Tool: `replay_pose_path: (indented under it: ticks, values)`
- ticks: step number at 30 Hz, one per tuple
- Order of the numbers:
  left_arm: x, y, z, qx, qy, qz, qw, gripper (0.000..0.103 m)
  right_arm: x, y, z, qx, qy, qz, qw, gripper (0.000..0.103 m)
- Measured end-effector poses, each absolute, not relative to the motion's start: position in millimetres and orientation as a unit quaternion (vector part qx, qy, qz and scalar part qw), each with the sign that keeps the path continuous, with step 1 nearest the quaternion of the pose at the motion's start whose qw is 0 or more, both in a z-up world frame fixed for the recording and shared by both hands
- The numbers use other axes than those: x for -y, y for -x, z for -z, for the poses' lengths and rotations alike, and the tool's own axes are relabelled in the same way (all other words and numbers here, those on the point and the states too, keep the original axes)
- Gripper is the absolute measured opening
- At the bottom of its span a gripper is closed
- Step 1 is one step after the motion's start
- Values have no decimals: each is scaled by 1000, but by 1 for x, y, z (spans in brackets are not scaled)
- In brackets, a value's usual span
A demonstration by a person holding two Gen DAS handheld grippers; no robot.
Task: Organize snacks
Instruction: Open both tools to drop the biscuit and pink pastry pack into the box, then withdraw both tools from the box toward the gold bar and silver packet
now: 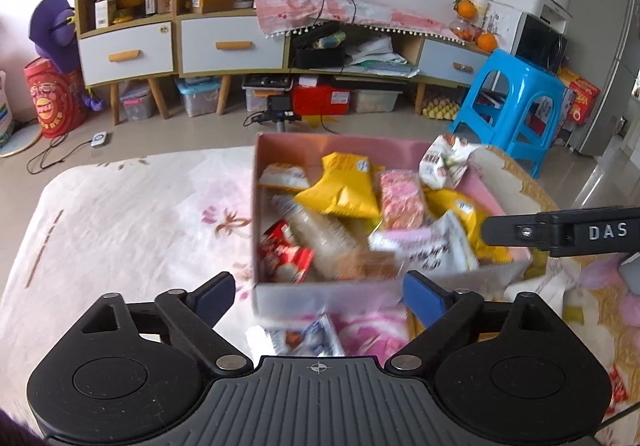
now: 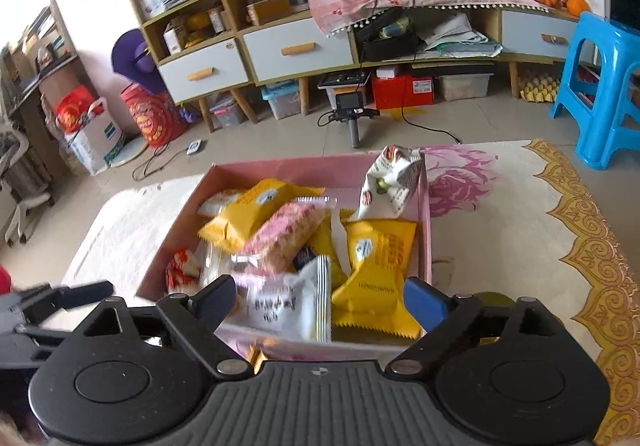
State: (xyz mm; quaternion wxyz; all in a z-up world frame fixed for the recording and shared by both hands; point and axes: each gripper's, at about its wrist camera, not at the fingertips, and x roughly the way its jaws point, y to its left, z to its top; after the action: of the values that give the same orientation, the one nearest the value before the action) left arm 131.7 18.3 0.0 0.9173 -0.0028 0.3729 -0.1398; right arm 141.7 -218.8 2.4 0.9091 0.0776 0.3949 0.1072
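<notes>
- Floral cloth (image 1: 120,230) covered the table that carried everything, with a gold-patterned border (image 2: 592,246) along its right edge.
- Your pink box (image 1: 320,296) sat on that cloth toward the table's far edge, open-topped and crowded with snacks.
- Your left gripper (image 1: 319,296) hovered just short of the box's near wall; its jaws stood wide apart and held nothing.
- Your right gripper (image 2: 320,298) hung over the box's near right corner, jaws likewise spread wide and empty; from the left wrist camera only its black arm showed, reaching in from the right.
- Inside, a yellow packet (image 2: 374,278) lay at the near right corner, and a second yellow packet (image 1: 344,190) lay toward the far wall.
- Beside the near one a white packet (image 2: 296,306) leaned on the near wall.
- Between them rested a pink speckled bar (image 2: 280,238).
- A white printed pouch (image 2: 390,178) stood propped on the box's far right corner.
- At the near left corner lay a red wrapper (image 1: 284,258).
- Outside the box, a blue-and-white sachet (image 1: 308,338) lay on the cloth just before the near wall.
</notes>
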Motion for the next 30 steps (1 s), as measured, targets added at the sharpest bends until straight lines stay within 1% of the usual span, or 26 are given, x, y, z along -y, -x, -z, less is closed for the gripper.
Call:
replay_pose_path:
  ticks: [6, 11, 24, 30]
  values:
    - [-37, -113, 10, -393, -4, 139, 909, 94, 218, -123, 7, -407, -38, -126, 904, 87]
    - [-54, -105, 23, -409, 5, 134, 903, 94, 218, -110, 20, -421, -23, -136, 897, 87]
    - [-67, -101, 41, -414, -20, 147, 898, 94, 205, -100, 49, -432, 18, -165, 886, 88]
    - [-72, -105, 50, -418, -26, 149, 896, 94, 201, -98, 56, -438, 19, -180, 880, 88]
